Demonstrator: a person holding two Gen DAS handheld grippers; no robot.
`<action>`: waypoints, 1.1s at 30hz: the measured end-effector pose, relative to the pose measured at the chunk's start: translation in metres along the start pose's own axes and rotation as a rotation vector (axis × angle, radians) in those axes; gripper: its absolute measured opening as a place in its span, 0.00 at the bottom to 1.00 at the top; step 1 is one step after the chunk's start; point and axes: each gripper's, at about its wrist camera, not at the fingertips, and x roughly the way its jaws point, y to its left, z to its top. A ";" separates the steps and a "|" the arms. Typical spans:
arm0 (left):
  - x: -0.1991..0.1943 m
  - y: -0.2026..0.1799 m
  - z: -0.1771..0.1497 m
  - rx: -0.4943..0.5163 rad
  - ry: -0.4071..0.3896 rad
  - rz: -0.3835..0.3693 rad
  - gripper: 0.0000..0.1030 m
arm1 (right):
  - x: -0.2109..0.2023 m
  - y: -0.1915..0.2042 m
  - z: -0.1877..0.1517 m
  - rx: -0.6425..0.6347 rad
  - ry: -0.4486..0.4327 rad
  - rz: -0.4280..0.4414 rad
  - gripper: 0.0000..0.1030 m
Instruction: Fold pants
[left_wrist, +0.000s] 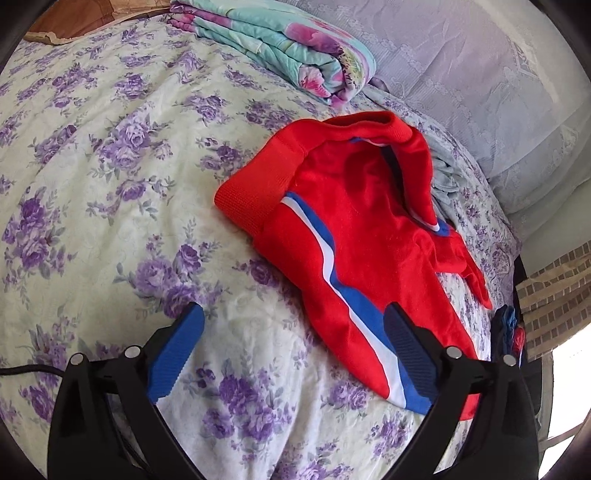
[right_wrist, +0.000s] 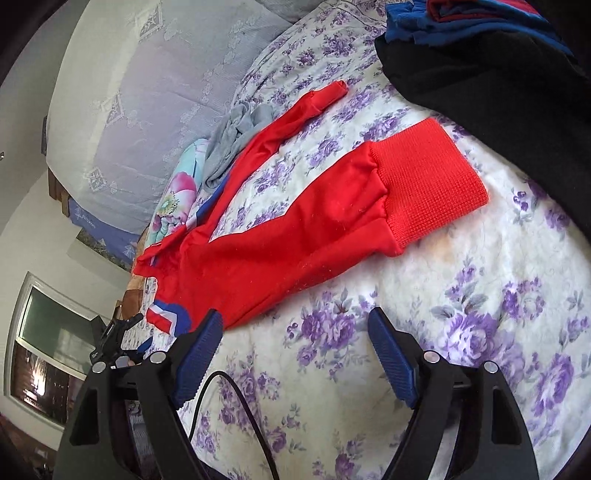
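Left gripper (left_wrist: 295, 332) wide open, empty, right gripper (right_wrist: 295, 332) likewise, beside red pants (left_wrist: 354, 236) on bedspread (left_wrist: 110, 166)

Red pants (left_wrist: 362, 229) lower end hidden behind gripper finger, black garment (right_wrist: 491, 70) cut off by frame edge

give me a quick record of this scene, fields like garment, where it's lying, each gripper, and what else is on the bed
garment: red pants with blue and white side stripe, ribbed cuffs, lying unfolded
surface: purple floral bedspread
left gripper: open, holding nothing, one finger over the pants
right gripper: open, holding nothing
also on bed: folded floral quilt, black garment, grey cloth
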 end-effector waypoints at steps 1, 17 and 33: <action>0.003 0.000 0.004 -0.010 -0.002 0.000 0.93 | 0.002 0.000 0.001 0.000 -0.003 0.002 0.78; 0.014 -0.004 0.033 -0.085 -0.040 -0.160 0.10 | 0.046 -0.022 0.038 0.164 -0.085 0.138 0.12; -0.065 0.076 -0.056 -0.178 -0.056 -0.106 0.18 | 0.017 -0.014 -0.005 0.046 0.137 0.058 0.14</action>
